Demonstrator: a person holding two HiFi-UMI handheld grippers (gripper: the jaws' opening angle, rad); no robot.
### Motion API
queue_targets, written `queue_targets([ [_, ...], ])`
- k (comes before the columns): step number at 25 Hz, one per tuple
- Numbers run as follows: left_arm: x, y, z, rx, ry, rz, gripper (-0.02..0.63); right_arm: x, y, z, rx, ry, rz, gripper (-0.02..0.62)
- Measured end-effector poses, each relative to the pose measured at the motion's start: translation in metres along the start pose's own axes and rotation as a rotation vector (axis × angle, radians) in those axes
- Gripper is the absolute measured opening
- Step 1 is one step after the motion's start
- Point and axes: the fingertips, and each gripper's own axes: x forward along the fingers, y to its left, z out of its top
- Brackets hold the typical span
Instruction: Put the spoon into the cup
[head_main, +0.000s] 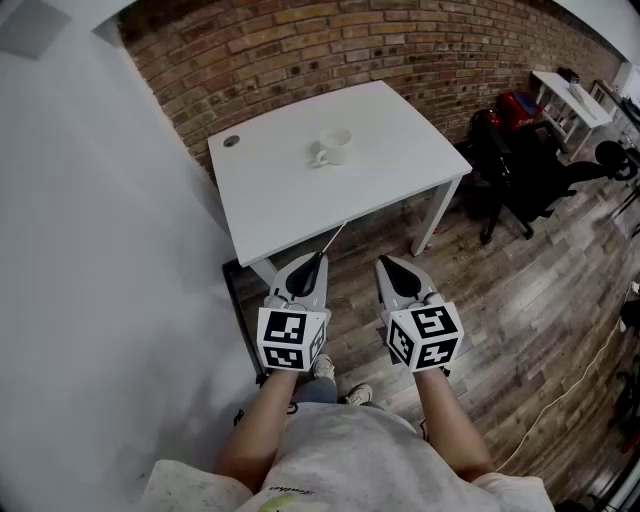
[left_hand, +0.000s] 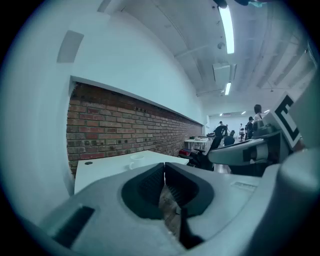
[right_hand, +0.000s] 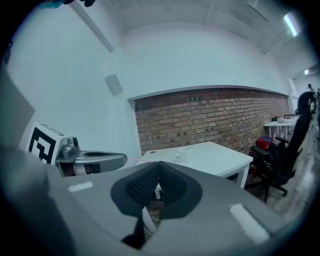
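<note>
Position: standing short of table (head_main: 290, 195), both grippers held over floor at lower centre of head view, not yet over tabletop.

Cup (head_main: 333, 146): upright at upper centre of head view, on far half of tabletop, handle toward frame left, well apart from both grippers.

Left gripper (head_main: 316, 258): jaws together, clamped on thin spoon (head_main: 335, 238). Shaft poking from tips up and right, toward near table edge. Bowl end too small to make out.

Right gripper (head_main: 386, 262): just right of the left one, jaws pressed together, nothing between them.

Progress, judged: barely begun. Left to do: carry to cup, lower in, release.

Risks, judged:
- Pinch on a thin shaft near one end. Could pivot or slide between pads during reach, throwing tip aim off.
- Long free end leading. Could catch near table edge or knock cup rim on approach, enough to tip or shove a light cup.
- Release too high or too slanted. Could bounce out, or lever cup over.
- Cup unbraced. Could be steadied with the idle right gripper.
</note>
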Motion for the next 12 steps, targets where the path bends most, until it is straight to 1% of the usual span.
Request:
queue_targets([
  [12, 0.025, 0.01, -0.005, -0.023, 0.007, -0.002, 0.005, 0.02, -0.013, -0.007, -0.001, 0.03, 0.003, 0.012],
])
